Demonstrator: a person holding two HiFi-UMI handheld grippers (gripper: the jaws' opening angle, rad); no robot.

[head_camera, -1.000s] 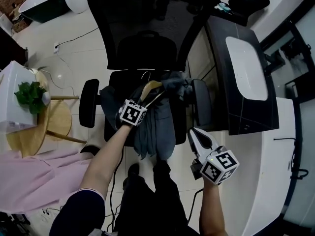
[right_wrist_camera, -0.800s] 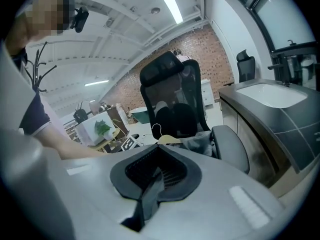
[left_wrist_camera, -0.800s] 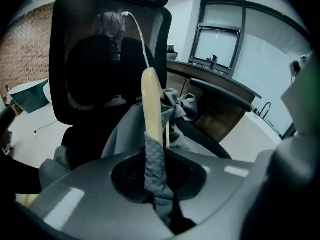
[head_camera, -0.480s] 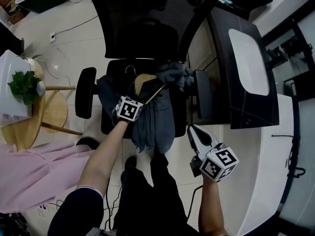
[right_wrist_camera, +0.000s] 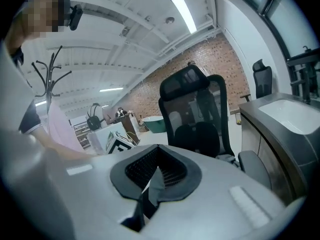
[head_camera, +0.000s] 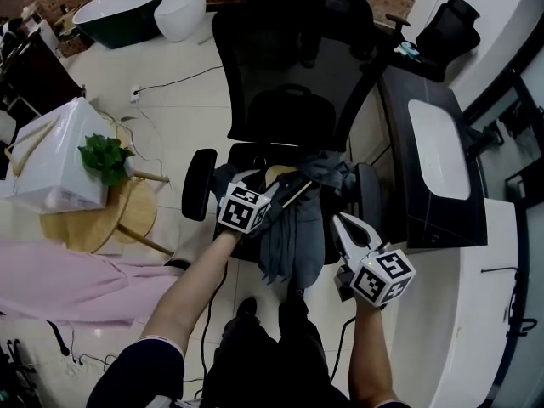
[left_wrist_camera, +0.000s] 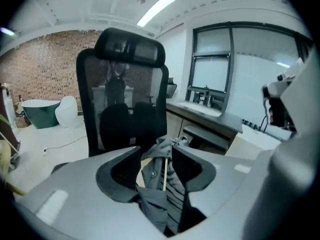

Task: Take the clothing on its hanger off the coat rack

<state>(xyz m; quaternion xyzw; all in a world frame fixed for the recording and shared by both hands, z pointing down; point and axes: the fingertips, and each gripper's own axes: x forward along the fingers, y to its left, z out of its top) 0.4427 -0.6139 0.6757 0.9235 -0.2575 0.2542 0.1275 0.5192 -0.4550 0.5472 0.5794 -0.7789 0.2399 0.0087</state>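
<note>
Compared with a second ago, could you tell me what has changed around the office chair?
The left gripper has just opened its jaws, let go of the wooden hanger and lifted clear. The grey garment on that hanger still lies on the office chair; the right gripper stays shut and empty.

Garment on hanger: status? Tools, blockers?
Left tool open, jaws just opened, grey garment beyond them, ungripped. Right tool shut, empty. Grey garment on its hanger lies on the chair seat. No obstruction seen.
</note>
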